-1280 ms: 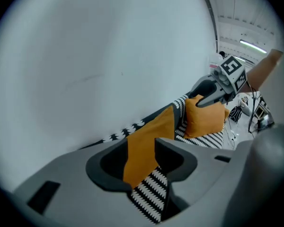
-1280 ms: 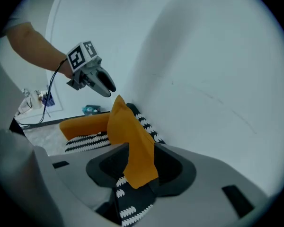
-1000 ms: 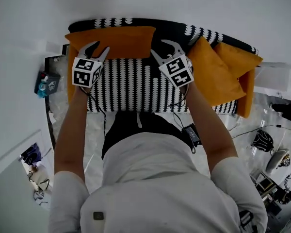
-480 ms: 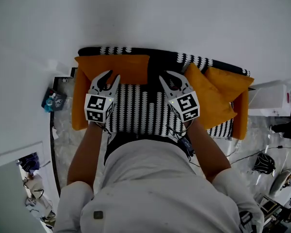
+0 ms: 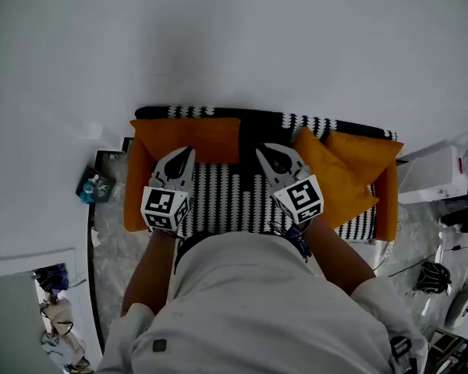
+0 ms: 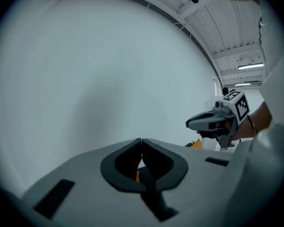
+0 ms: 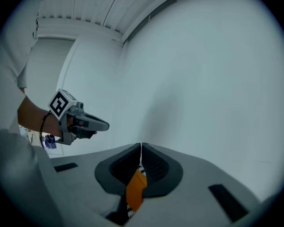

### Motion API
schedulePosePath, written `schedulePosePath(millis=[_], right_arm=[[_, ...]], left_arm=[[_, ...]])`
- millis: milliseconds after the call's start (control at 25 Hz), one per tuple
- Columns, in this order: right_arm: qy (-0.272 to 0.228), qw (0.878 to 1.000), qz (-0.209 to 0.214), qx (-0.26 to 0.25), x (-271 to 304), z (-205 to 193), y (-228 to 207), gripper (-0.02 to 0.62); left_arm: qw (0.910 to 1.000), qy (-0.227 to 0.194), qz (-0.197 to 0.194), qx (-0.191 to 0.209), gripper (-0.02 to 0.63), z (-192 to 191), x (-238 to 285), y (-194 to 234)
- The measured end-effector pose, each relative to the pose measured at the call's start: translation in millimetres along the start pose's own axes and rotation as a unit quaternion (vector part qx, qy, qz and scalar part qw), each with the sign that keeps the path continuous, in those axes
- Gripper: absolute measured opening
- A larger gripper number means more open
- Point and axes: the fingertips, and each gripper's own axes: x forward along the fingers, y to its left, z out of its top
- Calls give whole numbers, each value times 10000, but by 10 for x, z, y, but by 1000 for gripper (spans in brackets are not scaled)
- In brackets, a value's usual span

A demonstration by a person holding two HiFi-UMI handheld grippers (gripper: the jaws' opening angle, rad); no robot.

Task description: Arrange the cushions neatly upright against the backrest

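**Both grippers closed and empty above a sofa with three orange cushions**

*Head view.* A sofa [image 5: 232, 199] with a black-and-white patterned cover stands against a white wall [image 5: 234, 37]. The left cushion [image 5: 189, 137] sits along the backrest [image 5: 267, 121] at the seat's left end, its long edge parallel to the backrest. At the right end, the tilted cushion [image 5: 331, 176] lies askew across the seat, overlapping the corner cushion [image 5: 366, 148], which is wedged into the back right corner. The left gripper [image 5: 185, 155] hovers over the lower edge of the left cushion, and the right gripper [image 5: 272, 157] hovers over the seat just beside the tilted cushion. Each has its jaws drawn to a point.

*Left gripper view.* The jaws are pressed together with nothing caught between them. A sliver of orange shows through the opening behind the tips. The right gripper appears at the right, against the wall.

*Right gripper view.* The jaws likewise meet tip to tip and pinch nothing. Orange cushion fabric and a strip of the patterned cover show through the opening below the tips. The left gripper appears at the left.
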Motion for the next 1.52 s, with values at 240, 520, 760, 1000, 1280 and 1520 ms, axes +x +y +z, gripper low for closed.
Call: schedulePosePath(millis=[240, 520, 760, 1000, 1280, 1520], right_arm=[[-42, 9999, -148, 29, -25, 58, -30, 29], [23, 9968, -799, 96, -184, 76, -146, 29], [40, 9855, -1610, 532, -529, 37, -73, 29], [73, 9673, -2400, 816, -1008, -127, 212, 29], [100, 9412, -3260, 885, -1730, -201, 484, 29], [48, 9210, -3785, 917, -2433, -232, 508, 29]], left_arm=[[9998, -79, -166, 104, 11, 155, -39, -27], [9961, -159, -834, 247, 11, 267, 156, -137], [9827, -142, -1786, 470, 11, 300, 239, -432], [9633, -235, -2634, 463, 11, 258, 153, -749], [9354, -310, -3439, 759, 11, 221, -34, -1315], [9184, -410, -3845, 832, 11, 327, -77, -1902]])
